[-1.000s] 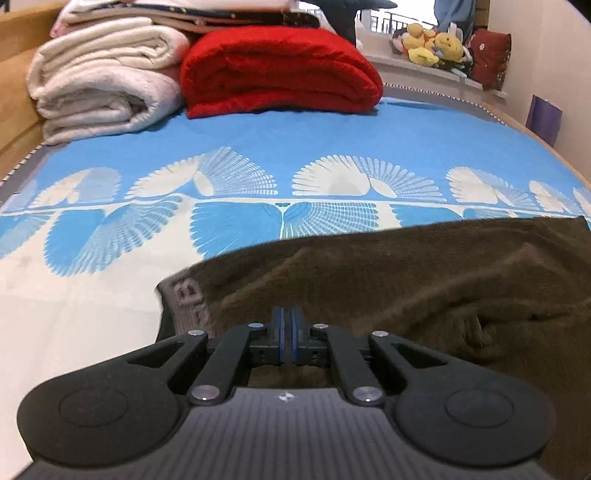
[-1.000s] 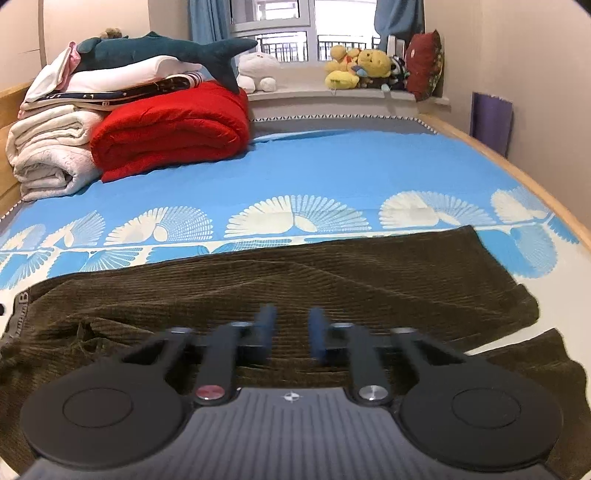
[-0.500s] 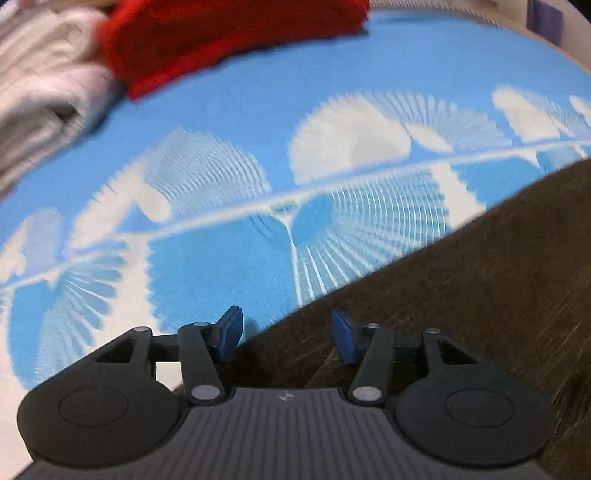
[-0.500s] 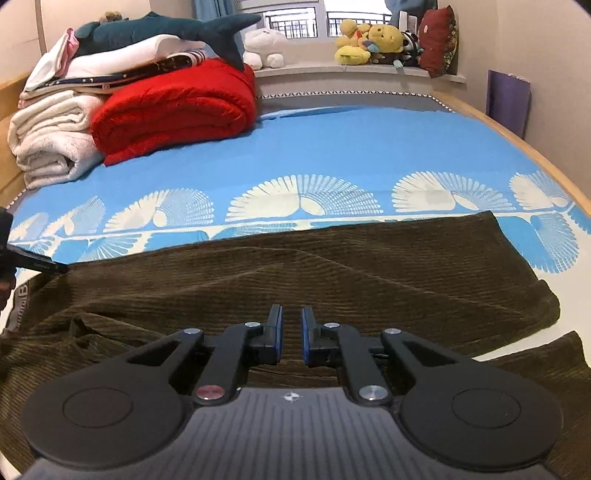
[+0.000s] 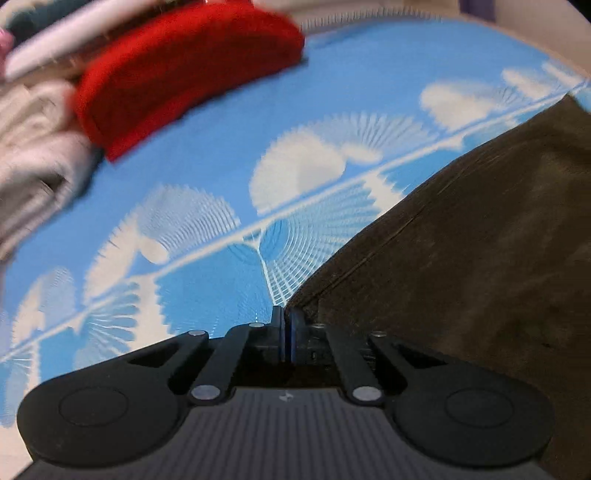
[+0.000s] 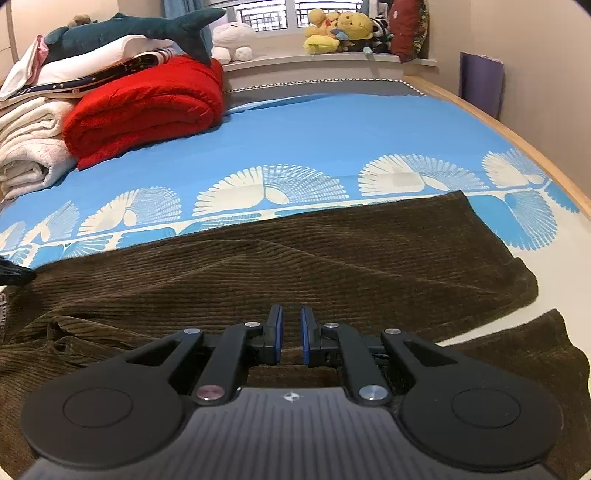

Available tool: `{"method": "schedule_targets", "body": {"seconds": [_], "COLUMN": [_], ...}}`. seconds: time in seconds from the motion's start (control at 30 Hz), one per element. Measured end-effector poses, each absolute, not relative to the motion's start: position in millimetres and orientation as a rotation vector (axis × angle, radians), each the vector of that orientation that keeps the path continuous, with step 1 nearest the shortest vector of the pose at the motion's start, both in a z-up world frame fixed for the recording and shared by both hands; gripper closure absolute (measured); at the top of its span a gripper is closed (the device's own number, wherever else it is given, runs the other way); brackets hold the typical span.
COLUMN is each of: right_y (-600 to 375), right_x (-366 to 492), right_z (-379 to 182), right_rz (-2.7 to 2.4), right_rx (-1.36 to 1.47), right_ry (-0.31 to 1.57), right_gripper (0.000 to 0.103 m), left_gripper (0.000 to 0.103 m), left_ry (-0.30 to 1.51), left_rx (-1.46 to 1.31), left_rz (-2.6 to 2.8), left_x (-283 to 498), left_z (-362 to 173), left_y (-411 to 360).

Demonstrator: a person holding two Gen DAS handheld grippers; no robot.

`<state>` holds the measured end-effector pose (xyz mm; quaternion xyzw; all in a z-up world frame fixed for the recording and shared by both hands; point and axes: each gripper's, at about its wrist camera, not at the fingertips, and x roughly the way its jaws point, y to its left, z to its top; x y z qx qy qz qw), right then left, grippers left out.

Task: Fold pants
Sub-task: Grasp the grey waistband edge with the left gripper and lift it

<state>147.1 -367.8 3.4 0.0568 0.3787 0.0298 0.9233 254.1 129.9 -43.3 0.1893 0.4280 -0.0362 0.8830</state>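
Dark brown corduroy pants (image 6: 295, 266) lie spread across the blue patterned sheet (image 6: 332, 129), one leg end at the right. My right gripper (image 6: 291, 332) sits low over the near part of the pants. Its pads stand a narrow gap apart with a ridge of brown cloth pinched between them. In the left wrist view, which is tilted and blurred, my left gripper (image 5: 286, 328) is shut, and the far edge of the pants (image 5: 461, 258) runs into its tips. Its dark tip (image 6: 14, 275) also shows at the far left in the right wrist view.
A folded red blanket (image 6: 144, 107) and white folded blankets (image 6: 29, 147) are stacked at the back left, with a plush shark (image 6: 129, 29) on top. Plush toys (image 6: 340, 33) line the windowsill. The wooden bed edge (image 6: 517, 129) runs along the right.
The left gripper opened, shifted along the pants' far edge, rolled and shut again there. The right gripper's jaws came together from open to a narrow gap on the cloth.
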Motion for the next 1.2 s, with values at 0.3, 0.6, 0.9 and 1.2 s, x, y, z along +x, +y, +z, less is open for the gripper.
{"method": "schedule_targets", "body": {"seconds": [0.3,0.6,0.9,1.2], "right_y": [-391.3,-414.0,-423.8,-429.1], "right_x": [117.1,83.2,83.4,140.2], "right_z": [3.6,-4.8,-4.2,-16.5], "right_rz": [0.001,-0.047,-0.025,-0.026], "right_rx": [0.209,0.295,0.416,0.631], "right_ry": [0.773,0.795,0.761,0.742], "right_gripper": [0.092,0.092,0.092,0.072], "left_gripper": [0.101,0.043,0.041,0.070], "left_ry": [0.834,1.100,1.191,1.139], "left_rx": [0.302,-0.333,-0.622,-0.644], "left_rz": [-0.187,-0.080,0.140,0.287], "left_x": [44.3,26.8,48.8,53.9], "left_z": [-6.6,-52.8,-89.2,-80.1], "left_y": [74.1,148.1,197.7,211.2]}}
